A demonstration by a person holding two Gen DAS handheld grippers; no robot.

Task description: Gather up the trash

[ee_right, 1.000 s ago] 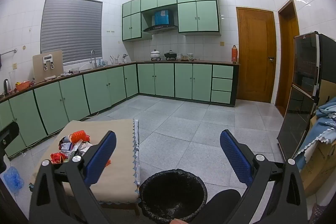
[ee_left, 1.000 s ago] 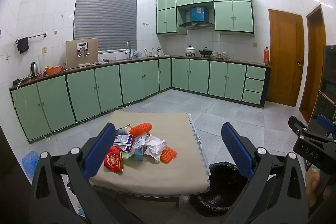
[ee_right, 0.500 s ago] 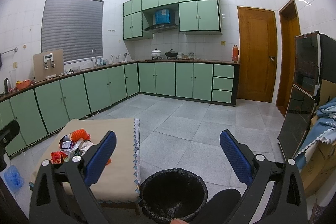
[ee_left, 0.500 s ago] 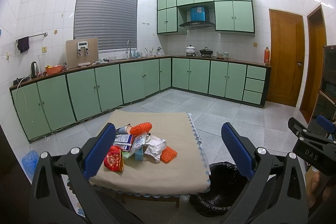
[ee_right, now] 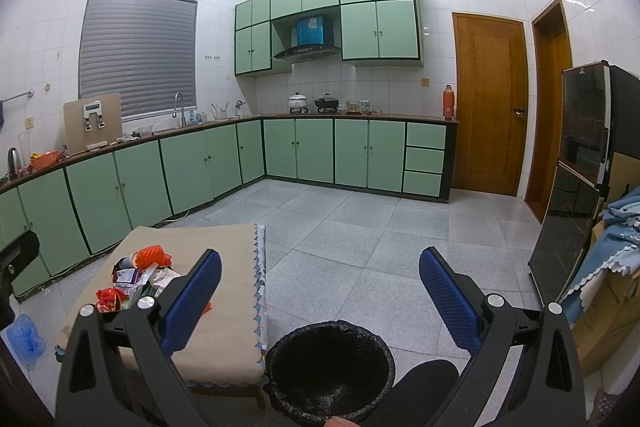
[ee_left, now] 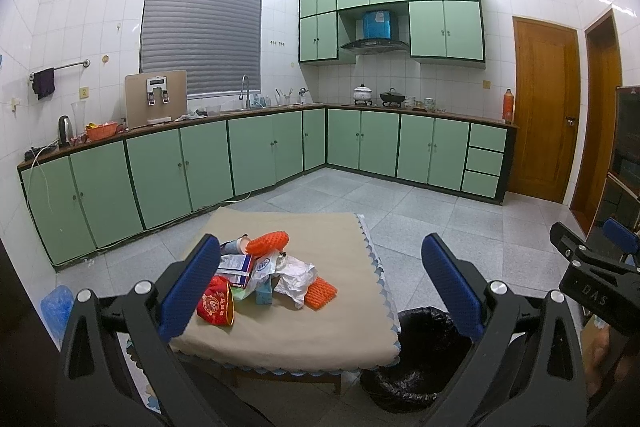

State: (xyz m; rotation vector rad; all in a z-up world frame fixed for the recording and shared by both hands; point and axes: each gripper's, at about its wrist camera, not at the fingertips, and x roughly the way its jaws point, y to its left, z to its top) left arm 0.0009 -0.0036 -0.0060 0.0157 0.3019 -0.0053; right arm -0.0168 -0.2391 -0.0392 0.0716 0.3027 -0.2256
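Left wrist view: my left gripper [ee_left: 320, 283] is wide open, empty, held above a low table [ee_left: 304, 331]. Trash pile [ee_left: 264, 273] sits at table's 9 o'clock side, btwn the fingers, not touched. Bin [ee_left: 424, 359] w/ black liner stands at table's 4 o'clock corner. Right gripper [ee_right: 320, 303] is also wide open, empty, over bin [ee_right: 330, 363].

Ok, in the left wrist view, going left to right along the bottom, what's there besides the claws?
Blue plastic bag on the floor → red packet → orange foam net → black trash bin.
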